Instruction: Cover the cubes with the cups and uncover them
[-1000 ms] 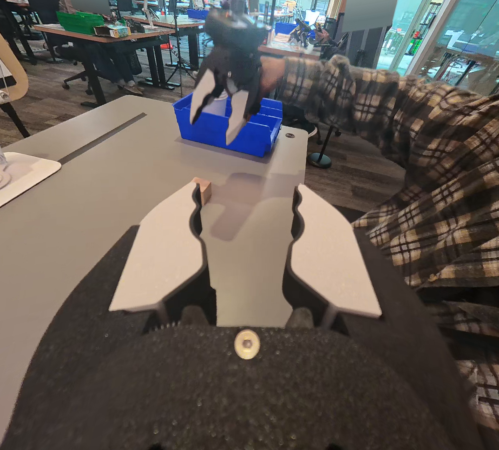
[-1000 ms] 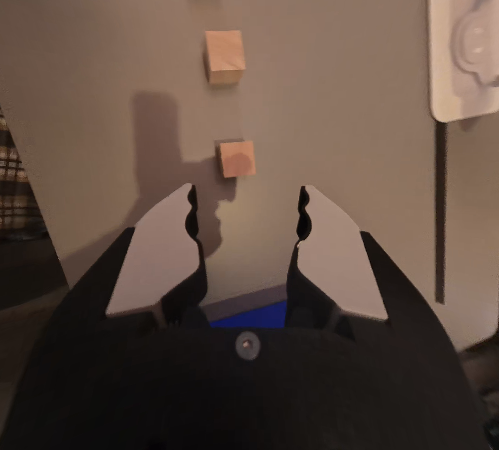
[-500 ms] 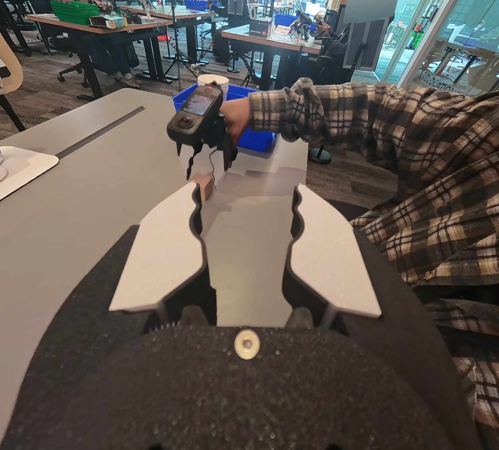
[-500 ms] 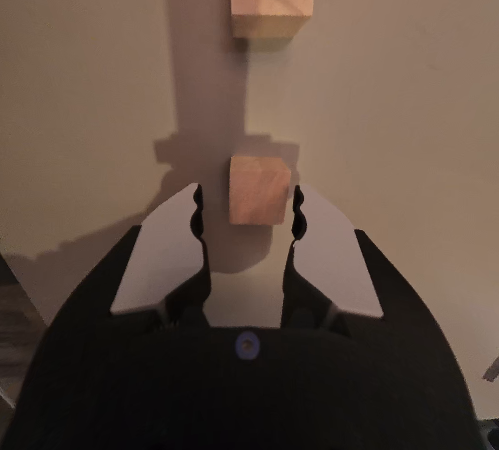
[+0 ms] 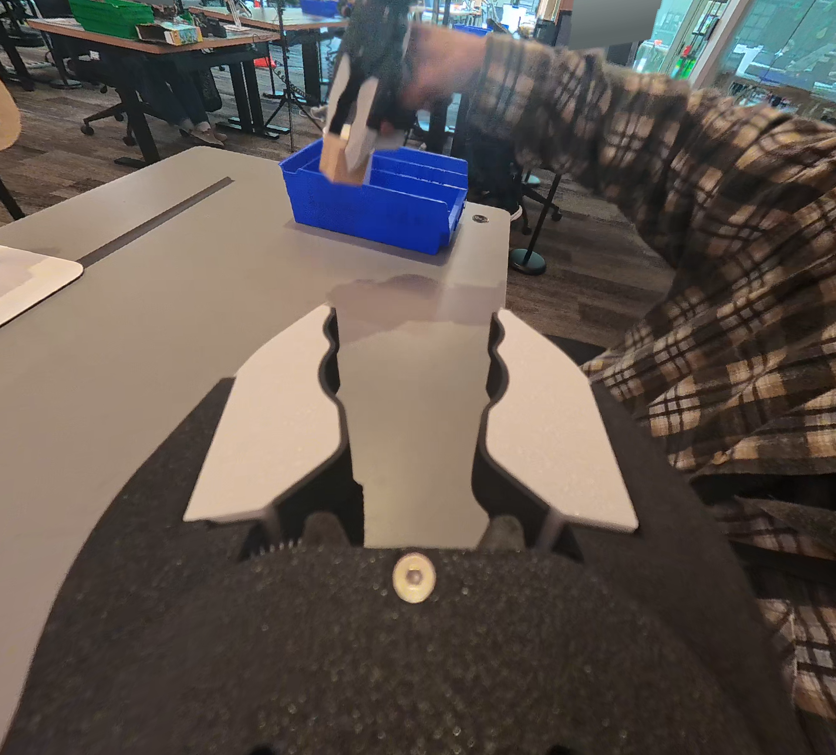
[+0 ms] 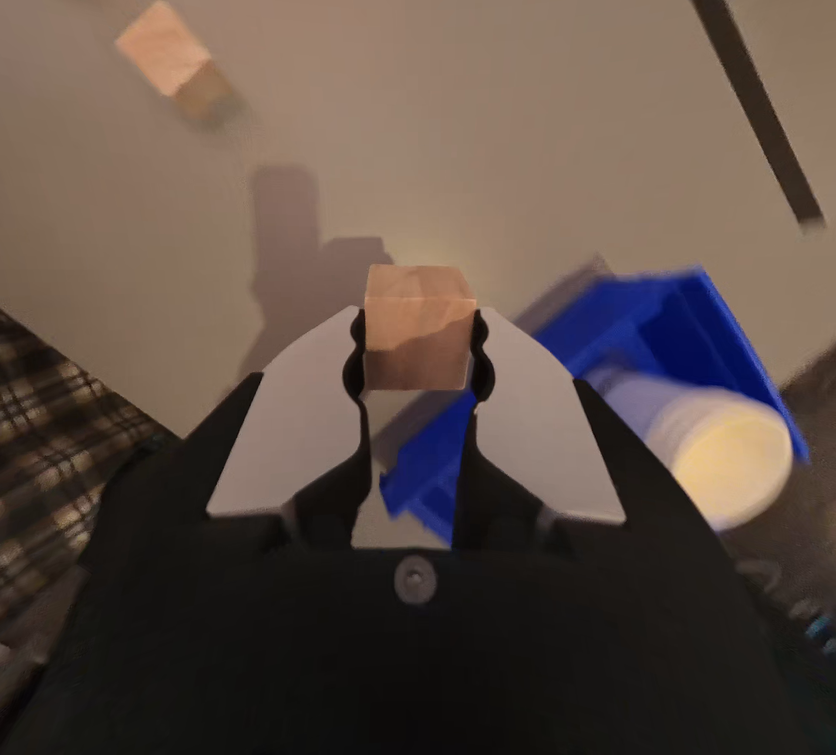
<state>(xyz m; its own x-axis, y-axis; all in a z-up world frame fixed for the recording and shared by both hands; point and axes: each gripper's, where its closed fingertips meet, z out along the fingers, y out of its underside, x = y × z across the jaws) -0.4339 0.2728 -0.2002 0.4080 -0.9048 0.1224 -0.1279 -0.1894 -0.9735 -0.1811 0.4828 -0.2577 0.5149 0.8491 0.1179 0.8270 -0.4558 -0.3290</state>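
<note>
Cube (image 6: 418, 326) now off table (image 6: 452, 99), R jaws' grip.

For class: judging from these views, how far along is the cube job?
Done: no cube is covered. In hand: the right claw holds one cube in the air by the blue bin; the left claw is open. Left: two cubes lie bare; cups sit in the bin.
</note>
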